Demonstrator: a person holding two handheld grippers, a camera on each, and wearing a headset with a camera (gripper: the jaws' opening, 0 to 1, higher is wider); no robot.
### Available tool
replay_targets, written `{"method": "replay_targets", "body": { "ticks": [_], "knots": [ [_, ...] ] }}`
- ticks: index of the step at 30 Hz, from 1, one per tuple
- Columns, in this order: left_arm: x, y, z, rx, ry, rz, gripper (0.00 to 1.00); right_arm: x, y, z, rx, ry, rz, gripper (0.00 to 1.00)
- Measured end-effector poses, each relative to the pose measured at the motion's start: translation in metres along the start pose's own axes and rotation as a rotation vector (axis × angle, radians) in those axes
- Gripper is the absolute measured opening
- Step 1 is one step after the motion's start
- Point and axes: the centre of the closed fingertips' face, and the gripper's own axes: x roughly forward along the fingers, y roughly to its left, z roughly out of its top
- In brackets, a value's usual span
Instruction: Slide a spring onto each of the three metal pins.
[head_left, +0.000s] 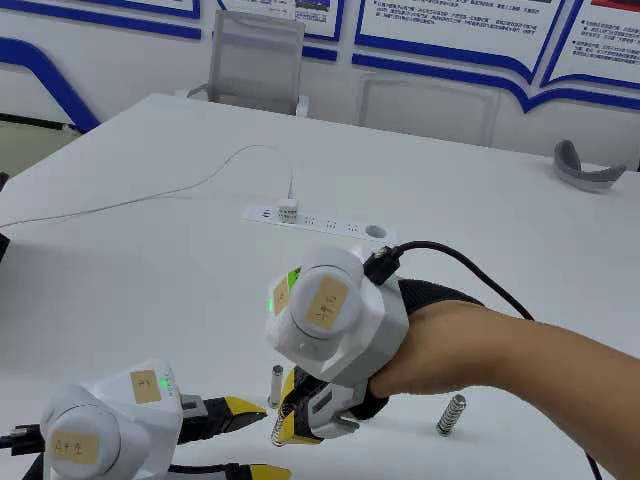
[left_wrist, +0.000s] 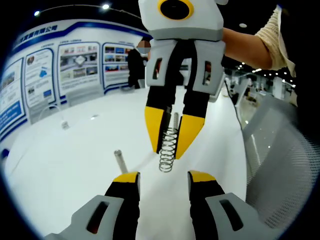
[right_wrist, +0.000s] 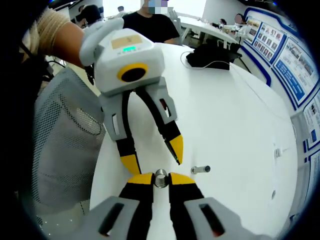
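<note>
Spring (left_wrist: 165, 162) sits pinched in the right hand-held gripper (left_wrist: 168, 153), whose yellow jaws are squeezed onto its coils. The spring's long way runs up and down, the same way the jaws point. Its lower end sticks out past the jaw tips, toward the white bench (head_left: 150, 260).

A metal pin (left_wrist: 119, 159) stands straight up on the bench, just beside those jaw tips and apart from the spring.

The left hand-held gripper (left_wrist: 164, 177) faces the right one, low and near it. Its jaws are wide apart, and the spring hangs just in front of the gap.

The left gripper view shows the spring from the side, so its whole length can be seen. The right gripper view looks along the spring, so there it is a small round ring between the two closed tips, and the pin looks tipped sideways because that view is rolled. The head view shows a second spring (head_left: 451, 414) lying slanted on the bench, on the far side of the right hand-held gripper from the pin, near the person's arm (head_left: 500, 350).
</note>
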Motion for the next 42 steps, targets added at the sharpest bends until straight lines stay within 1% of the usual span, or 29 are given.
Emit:
{"method": "replay_targets", "body": {
  "ticks": [10,19,29,39,42],
  "knots": [
    [-0.001,0.004,-0.004,-0.019,0.006,0.021,0.48,-0.005,-0.006,-0.002,0.010,0.001,-0.013,0.13],
    [-0.003,0.008,-0.005,-0.040,0.005,0.038,0.53,-0.010,-0.014,-0.003,0.013,0.004,-0.026,0.13],
    [-0.003,0.012,-0.006,-0.054,0.001,0.050,0.57,-0.016,-0.026,-0.002,0.020,0.002,-0.047,0.13],
    [-0.003,0.014,-0.007,-0.060,-0.004,0.057,0.59,-0.020,-0.045,0.003,0.023,0.000,-0.072,0.13],
    [-0.004,0.014,-0.007,-0.062,-0.005,0.059,0.60,-0.020,-0.052,0.006,0.029,-0.003,-0.082,0.13]
  ]
}}
